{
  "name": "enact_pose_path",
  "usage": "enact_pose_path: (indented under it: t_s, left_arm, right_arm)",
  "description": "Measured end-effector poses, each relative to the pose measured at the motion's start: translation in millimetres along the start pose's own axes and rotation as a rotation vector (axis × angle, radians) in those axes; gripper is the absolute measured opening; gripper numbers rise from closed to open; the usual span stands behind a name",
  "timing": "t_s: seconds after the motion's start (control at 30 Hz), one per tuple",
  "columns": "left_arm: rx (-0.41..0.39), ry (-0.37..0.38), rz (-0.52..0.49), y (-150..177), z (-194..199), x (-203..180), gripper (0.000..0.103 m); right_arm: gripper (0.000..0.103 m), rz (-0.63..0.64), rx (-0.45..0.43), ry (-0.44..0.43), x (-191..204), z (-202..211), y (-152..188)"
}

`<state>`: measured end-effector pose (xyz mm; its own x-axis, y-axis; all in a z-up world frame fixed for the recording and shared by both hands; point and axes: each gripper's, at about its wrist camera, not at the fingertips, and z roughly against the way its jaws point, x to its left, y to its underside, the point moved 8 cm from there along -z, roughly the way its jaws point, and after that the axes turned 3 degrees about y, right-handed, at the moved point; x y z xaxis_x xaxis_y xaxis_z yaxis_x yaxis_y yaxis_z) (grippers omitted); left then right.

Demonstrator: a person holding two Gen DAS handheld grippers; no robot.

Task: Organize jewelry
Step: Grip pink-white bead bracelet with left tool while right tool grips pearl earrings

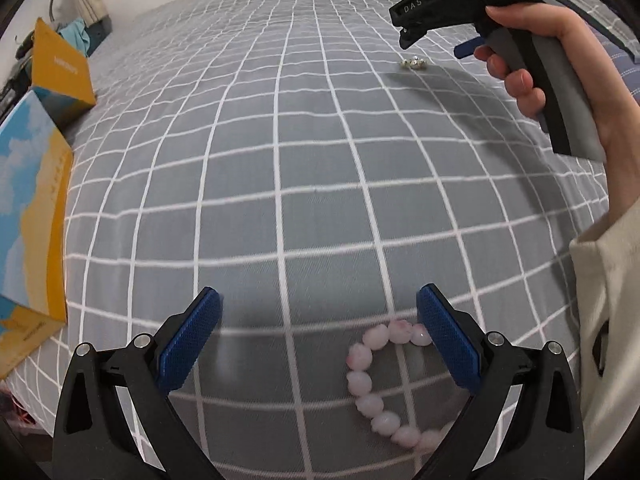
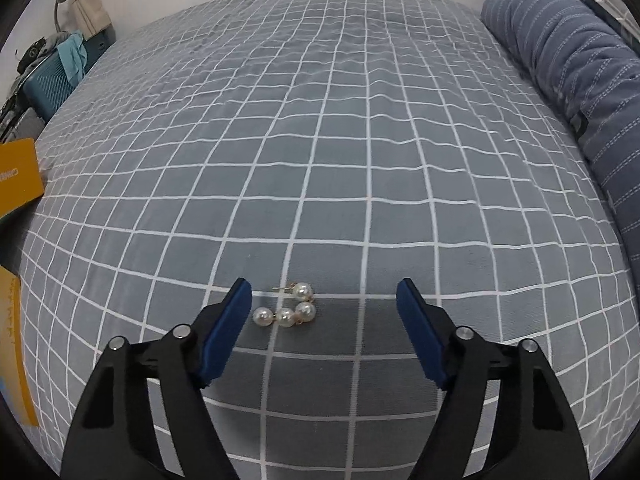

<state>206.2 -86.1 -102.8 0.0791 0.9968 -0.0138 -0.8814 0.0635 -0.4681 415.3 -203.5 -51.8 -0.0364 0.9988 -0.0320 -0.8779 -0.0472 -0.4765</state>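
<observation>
A pink bead bracelet [image 1: 376, 384] lies on the grey checked bedspread [image 1: 300, 152], partly under the right finger of my left gripper [image 1: 319, 312], which stands open above it. Farther off, a small gold and pearl piece [image 1: 416, 64] rests on the cover below my right gripper [image 1: 405, 34], held in a hand [image 1: 560, 48]. In the right wrist view that pearl earring piece [image 2: 290, 305] lies between the fingers of my right gripper [image 2: 324, 294], nearer the left pad [image 2: 224, 332]. The pads do not touch it; the jaws stand apart.
An open box with a yellow and sky-blue lid [image 1: 36, 200] sits at the bed's left edge. A blue striped pillow [image 2: 580, 92] lies along the right side. A teal suitcase [image 2: 48, 80] and lamp stand beyond the bed at far left.
</observation>
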Motion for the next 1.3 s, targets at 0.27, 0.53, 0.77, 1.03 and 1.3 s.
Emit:
enact_pose_path:
  t_s: [0.27,0.53,0.77,1.03,1.3]
  left_arm:
    - [-0.012,0.012,0.002,11.6,6.6,2.6,0.096]
    - [-0.015,0.059,0.016,17.7,22.1,-0.8,0.096]
    - [-0.014,0.071,-0.007,26.9,28.0,-6.8,0.096]
    - [-0.006,0.051,-0.039,31.9,22.4,-9.2,0.074]
    - [-0.010,0.040,-0.044,27.8,25.4,-4.3,0.013]
  right_arm:
    - [0.052,0.034,0.054,-0.001,16.0,-15.7,9.0]
    - [0.050,0.034,0.066,0.014,16.4,-22.4,11.2]
    - [0.050,0.035,0.065,0.020,17.6,-23.9,10.1]
    - [0.034,0.043,0.063,0.012,18.7,-23.9,9.5]
    - [0.026,0.055,0.052,0.023,17.8,-23.0,9.1]
